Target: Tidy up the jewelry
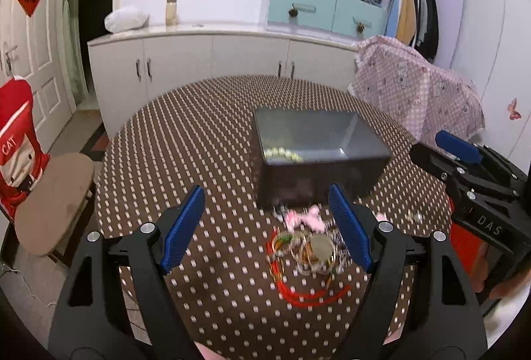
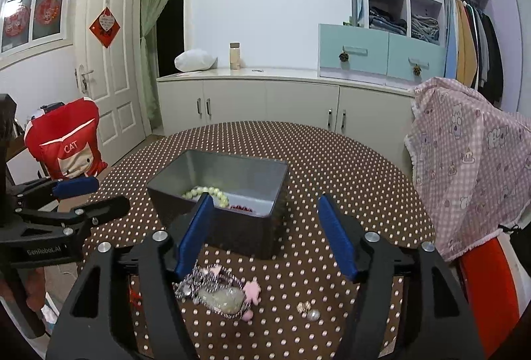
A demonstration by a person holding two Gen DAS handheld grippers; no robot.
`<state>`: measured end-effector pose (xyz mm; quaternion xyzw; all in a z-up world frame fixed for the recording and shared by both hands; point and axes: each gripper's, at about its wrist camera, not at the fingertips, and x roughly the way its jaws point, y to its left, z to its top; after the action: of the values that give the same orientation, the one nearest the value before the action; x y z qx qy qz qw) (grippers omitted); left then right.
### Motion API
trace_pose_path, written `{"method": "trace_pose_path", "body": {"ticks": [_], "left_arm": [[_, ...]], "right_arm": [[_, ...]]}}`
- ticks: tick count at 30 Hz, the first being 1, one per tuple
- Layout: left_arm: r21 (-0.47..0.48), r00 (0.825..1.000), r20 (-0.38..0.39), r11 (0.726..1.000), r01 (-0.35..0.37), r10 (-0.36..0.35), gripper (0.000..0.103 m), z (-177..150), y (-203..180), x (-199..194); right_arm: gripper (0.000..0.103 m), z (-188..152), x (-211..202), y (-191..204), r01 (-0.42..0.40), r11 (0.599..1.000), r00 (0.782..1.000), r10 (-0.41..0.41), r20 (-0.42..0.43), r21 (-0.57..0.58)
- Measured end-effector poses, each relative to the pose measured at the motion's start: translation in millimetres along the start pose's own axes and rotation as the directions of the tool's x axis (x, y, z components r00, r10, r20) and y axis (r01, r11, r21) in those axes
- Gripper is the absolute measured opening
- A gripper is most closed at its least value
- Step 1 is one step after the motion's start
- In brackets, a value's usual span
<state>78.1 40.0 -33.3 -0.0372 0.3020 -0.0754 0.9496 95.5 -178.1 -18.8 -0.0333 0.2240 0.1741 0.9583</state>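
A dark metal box point(image 1: 332, 174) point(image 2: 239, 227) stands open on the dotted table. Inside lie a pale green bead bracelet point(image 1: 282, 155) point(image 2: 212, 193) and red beads point(image 2: 240, 208). In front of the box lies a jewelry pile point(image 1: 308, 244) point(image 2: 215, 290): a red cord point(image 1: 298, 293), bangles, a silver chain, a pink charm point(image 2: 251, 290) and a pale stone. Small earrings point(image 2: 308, 310) lie apart to its right. My left gripper point(image 1: 268, 227) is open above the pile. My right gripper point(image 2: 265, 237) is open, over the table before the box.
The round table has a brown dotted cloth point(image 1: 199, 134) point(image 2: 348, 167). A chair with a pink checked cover point(image 1: 415, 88) point(image 2: 464, 161) stands at the right. A chair with a red cover point(image 1: 16, 141) point(image 2: 66, 144) stands at the left. White cabinets point(image 2: 265, 104) lie behind.
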Motion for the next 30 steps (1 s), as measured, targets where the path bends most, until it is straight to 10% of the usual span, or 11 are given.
{"method": "trace_pose_path", "body": {"ticks": [18,24,30], "left_arm": [[0.045,0.988,-0.130,0.996,-0.080,0.086,0.074,-50.1,-1.5,30.4],[0.084,0.989,-0.105,0.992,-0.091,0.099,0.019,-52.4,-2.9,25.0],[-0.022,0.990,-0.138,0.999,0.023,-0.026,0.006,-45.2,7.2,22.7]], "right_arm": [[0.072,-41.7,8.8,8.1,-0.013,0.999,0.995,0.017,-0.095,0.038],[0.073,-47.7,12.6,9.4,-0.024,0.998,0.993,0.030,-0.115,0.055],[0.073,-49.5,11.9,10.1,-0.033,0.998,0.992,0.039,-0.118,0.055]]}}
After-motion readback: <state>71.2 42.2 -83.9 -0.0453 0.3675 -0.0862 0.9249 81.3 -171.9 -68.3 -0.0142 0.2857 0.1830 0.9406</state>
